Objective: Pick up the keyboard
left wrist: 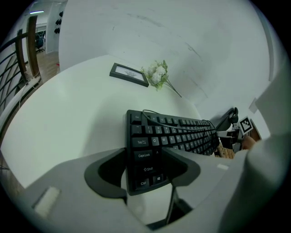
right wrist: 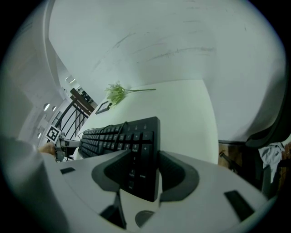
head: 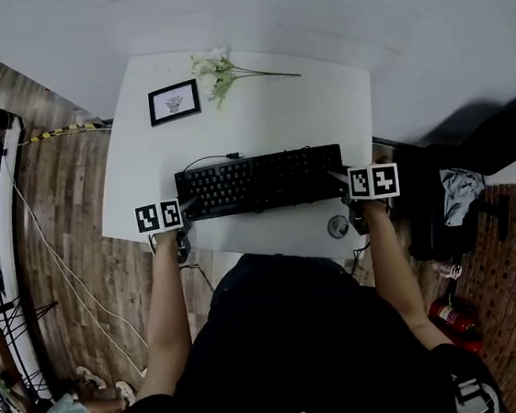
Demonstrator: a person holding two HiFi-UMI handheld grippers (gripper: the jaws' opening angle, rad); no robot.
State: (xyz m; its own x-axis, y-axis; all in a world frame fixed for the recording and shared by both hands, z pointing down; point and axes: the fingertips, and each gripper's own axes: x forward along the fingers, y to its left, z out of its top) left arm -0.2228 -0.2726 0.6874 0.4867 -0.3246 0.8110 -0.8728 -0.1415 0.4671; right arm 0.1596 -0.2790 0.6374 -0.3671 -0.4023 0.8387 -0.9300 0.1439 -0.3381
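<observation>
**Fig.** Two-handed grasp of the keyboard, before lift-off. The black keyboard [head: 260,180] lay flat on the white table [head: 275,116], lengthwise across the table's near half and roughly centred between the table's sides.

The left gripper [head: 187,206] stood over the left part of the table's near edge. Its jaws were apart and astride the keyboard's left end. One jaw lay outside the end beside the Caps Lock and Shift keys and the other lay over the keys, and neither pad visibly pressed.

The right gripper [head: 338,179] stood over the right part of the table's near edge. Its jaws sat closer together, one against the end wall and one on the number pad, and appeared clamped on the keyboard.

The step in hand was judged to be securing the left grip, and no lift had begun. To do it well, the left jaws should close fully on the end before either hand rises. They should bite deep enough to take the body of the board rather than loose keycaps. Both hands should then rise together and level, since a one-sided lift would twist the long body and lever it out of the shallow grips.

The cable [head: 206,160] looped from the keyboard's far edge toward the table's middle and would need slack, as a snag could drag the board. The picture frame [head: 174,102] and the flower sprig [head: 215,72], at the table's far left, lay well apart from the lift path.
</observation>
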